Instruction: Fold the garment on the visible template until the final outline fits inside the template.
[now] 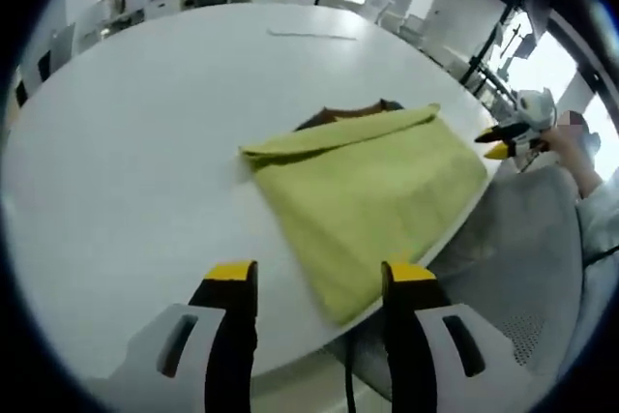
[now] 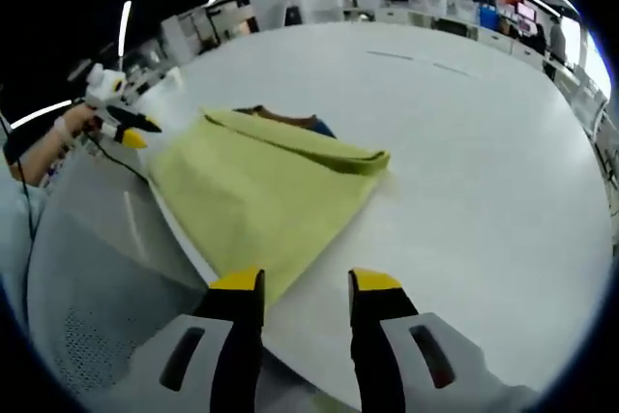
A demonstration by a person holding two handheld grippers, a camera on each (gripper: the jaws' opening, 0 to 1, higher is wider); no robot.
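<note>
A yellow-green garment (image 1: 372,186) lies folded into a rough rectangle near the table's edge, also in the right gripper view as the garment (image 2: 256,186). A dark brown patch (image 1: 353,113) peeks from under its far fold, seen too as the patch (image 2: 285,120). My left gripper (image 1: 317,278) hovers open over the table just short of the garment's near corner. My right gripper (image 2: 305,285) is open beside the garment's other corner. Each gripper appears far off in the other's view: the right gripper (image 1: 501,142) and the left gripper (image 2: 131,132), held off the table edge.
The large white round table (image 1: 145,162) stretches away beyond the garment. A grey mesh chair back (image 2: 87,287) stands close against the table edge, by the person's sleeve. Desks and people are far in the background.
</note>
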